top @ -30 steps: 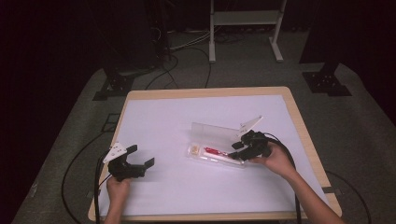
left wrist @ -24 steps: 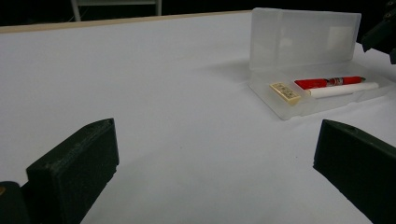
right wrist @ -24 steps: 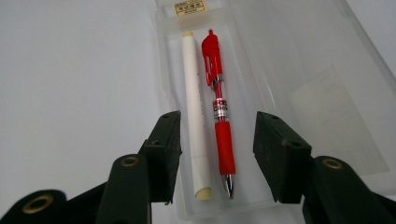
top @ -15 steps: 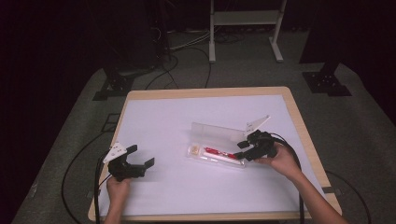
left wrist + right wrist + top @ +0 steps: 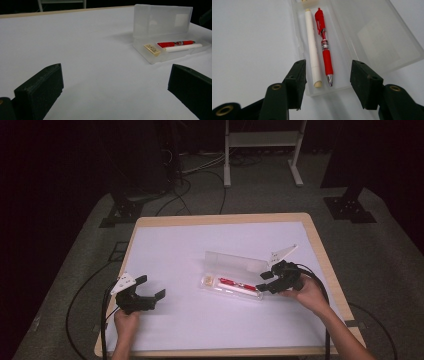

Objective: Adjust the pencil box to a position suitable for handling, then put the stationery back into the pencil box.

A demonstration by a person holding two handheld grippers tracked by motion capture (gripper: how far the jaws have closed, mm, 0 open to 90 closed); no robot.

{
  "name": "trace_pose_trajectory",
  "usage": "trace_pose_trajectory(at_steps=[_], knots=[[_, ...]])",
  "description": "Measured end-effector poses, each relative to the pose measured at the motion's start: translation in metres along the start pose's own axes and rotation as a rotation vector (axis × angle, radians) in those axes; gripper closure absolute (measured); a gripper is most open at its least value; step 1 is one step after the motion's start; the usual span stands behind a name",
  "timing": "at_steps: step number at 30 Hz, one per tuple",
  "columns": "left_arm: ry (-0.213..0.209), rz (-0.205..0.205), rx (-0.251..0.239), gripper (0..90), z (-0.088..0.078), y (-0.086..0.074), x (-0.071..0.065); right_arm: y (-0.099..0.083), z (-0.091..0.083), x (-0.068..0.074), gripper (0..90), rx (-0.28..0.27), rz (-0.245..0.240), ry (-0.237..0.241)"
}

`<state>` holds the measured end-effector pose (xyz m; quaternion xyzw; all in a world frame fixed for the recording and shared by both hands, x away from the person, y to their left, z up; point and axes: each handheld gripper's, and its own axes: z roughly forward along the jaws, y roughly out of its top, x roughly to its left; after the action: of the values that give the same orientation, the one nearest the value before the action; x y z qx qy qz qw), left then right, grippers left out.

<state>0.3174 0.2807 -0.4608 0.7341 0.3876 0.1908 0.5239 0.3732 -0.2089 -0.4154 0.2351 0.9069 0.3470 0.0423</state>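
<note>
A clear plastic pencil case (image 5: pixel 220 292) lies mid-table with its lid (image 5: pixel 235 262) standing open. In its tray lie a red pen (image 5: pixel 324 47), a white pen (image 5: pixel 313 47) and a small eraser (image 5: pixel 151 49). My right gripper (image 5: pixel 263 282) hovers at the case's right end. Its jaws have just been opening and now stand apart on either side of the pen tips, pressing on nothing. At the table's front left my left gripper (image 5: pixel 150 287) is open with nothing between its jaws, pointing toward the case (image 5: pixel 160 56).
The white table top (image 5: pixel 200 245) has a wooden rim. Cables and stand feet lie on the dark floor behind it. Each gripper trails a black cable off the front edge.
My right gripper has drawn back a little to the right from the case and its jaws stand wider. The left gripper has not moved.
</note>
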Motion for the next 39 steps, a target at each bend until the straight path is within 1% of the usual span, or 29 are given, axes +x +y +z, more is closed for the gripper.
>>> trace_pose_trajectory(at_steps=[1,2,9,22,27,30,32,33,39], knots=[[0.000,0.000,-0.001,0.0,0.000,0.000,0.000,-0.001,-0.001,0.001,45.7,0.002,0.011,-0.001],[0.000,0.001,-0.001,0.0,0.000,0.000,0.000,-0.002,-0.001,0.000,45.6,-0.001,0.003,0.000],[0.000,0.004,-0.002,0.0,0.000,0.000,0.000,-0.010,-0.004,0.000,44.4,-0.001,0.019,-0.001],[0.000,0.006,-0.001,0.0,0.000,0.000,0.000,-0.020,-0.011,0.000,43.2,-0.006,0.027,-0.009],[0.002,0.002,0.003,0.0,0.001,0.000,0.000,-0.026,-0.014,0.001,43.0,-0.009,0.033,-0.012],[0.001,0.006,0.000,0.0,0.000,0.000,0.000,-0.030,-0.016,0.002,42.9,-0.011,0.045,-0.012],[0.001,0.006,0.000,0.0,0.000,0.000,0.000,-0.032,-0.017,0.001,42.7,-0.012,0.042,-0.016],[0.001,0.005,0.000,0.0,0.000,0.000,0.000,-0.034,-0.017,0.001,42.7,-0.012,0.049,-0.016],[0.001,0.007,-0.001,0.0,0.000,0.000,0.000,-0.041,-0.020,0.001,42.6,-0.020,0.054,-0.021]])
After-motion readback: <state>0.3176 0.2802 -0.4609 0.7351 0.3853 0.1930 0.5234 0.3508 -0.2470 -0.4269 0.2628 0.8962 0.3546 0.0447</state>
